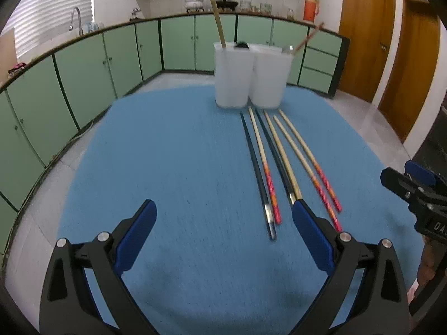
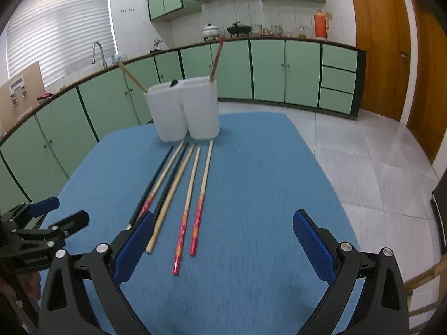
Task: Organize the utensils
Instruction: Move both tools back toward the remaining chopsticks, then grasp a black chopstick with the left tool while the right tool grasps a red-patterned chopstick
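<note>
Several chopsticks (image 1: 282, 162) (image 2: 178, 192) lie side by side on the blue cloth: two dark ones, one plain wood, three with red patterned ends. Two white holders (image 1: 248, 76) (image 2: 184, 111) stand together behind them. The left holder has a wooden stick (image 1: 218, 23) and a dark piece in it, the right one a red-ended stick (image 2: 216, 58). My left gripper (image 1: 223, 212) hovers open above the cloth, its right finger over the near ends of the middle chopsticks. My right gripper (image 2: 223, 223) is open too, with the two rightmost chopsticks between its fingers' line of sight.
The blue cloth (image 1: 167, 153) (image 2: 265, 167) covers a table; bare floor tiles (image 2: 363, 162) lie to the right. Green cabinets (image 1: 83, 64) and a counter with a sink, pots and an orange flask (image 2: 320, 24) run behind. Wooden doors (image 2: 380, 50) stand at right.
</note>
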### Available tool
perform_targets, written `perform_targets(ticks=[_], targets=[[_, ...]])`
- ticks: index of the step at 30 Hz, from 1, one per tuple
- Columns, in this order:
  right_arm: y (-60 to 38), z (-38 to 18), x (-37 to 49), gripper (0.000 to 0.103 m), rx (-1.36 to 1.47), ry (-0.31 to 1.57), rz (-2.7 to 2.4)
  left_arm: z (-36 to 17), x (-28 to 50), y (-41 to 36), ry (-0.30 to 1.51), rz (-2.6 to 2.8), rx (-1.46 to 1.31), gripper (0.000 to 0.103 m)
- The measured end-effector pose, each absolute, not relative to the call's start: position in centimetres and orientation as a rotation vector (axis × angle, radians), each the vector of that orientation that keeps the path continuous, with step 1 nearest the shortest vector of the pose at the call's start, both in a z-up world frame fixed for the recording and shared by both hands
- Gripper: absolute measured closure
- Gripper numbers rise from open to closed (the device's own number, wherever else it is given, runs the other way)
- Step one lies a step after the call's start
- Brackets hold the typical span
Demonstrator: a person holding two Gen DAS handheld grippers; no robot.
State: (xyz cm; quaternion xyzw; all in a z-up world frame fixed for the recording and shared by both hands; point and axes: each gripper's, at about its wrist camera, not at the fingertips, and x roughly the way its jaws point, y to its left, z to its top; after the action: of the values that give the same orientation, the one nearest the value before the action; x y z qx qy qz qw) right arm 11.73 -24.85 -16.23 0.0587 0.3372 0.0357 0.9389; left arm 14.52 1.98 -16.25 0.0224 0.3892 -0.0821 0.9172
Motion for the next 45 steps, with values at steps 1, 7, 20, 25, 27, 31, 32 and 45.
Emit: perform_targets(ticks=[1,7,20,25,27,31,32,45], targets=[[-25.0,-16.5,11.5,0.006,0.123,0.694,0.075,-16.6,14.4,1.9,0.810,-0.173,0.048,0.008],[-25.3,-17.0,11.1,0.014,0.143,0.716,0.086,-18.5,14.1,0.9,0.855,-0.193,0.062,0.009],[-25.2,-17.6,11.2,0.032,0.145,0.741,0.098,-20.9,15.0,0.0,0.928,-0.182,0.040,0.037],[-24.9,-18.0,11.3,0.037,0.141,0.749,0.109,-21.0,15.2,-0.5,0.917,-0.174,0.041,0.040],[-24.8,-18.1,11.3,0.039,0.130,0.750,0.111,-20.9,15.3,-0.7,0.913,-0.172,0.045,0.042],[-24.9,-18.2,11.3,0.041,0.136,0.752,0.114,-20.9,15.3,-0.9,0.897,-0.169,0.052,0.056],[-25.0,-18.2,11.3,0.041,0.137,0.752,0.113,-20.9,15.4,-1.0,0.894,-0.170,0.052,0.065],[-24.1,-19.6,11.9,0.068,0.142,0.806,0.161,-20.5,15.4,-0.7,0.868,-0.183,0.032,0.097]])
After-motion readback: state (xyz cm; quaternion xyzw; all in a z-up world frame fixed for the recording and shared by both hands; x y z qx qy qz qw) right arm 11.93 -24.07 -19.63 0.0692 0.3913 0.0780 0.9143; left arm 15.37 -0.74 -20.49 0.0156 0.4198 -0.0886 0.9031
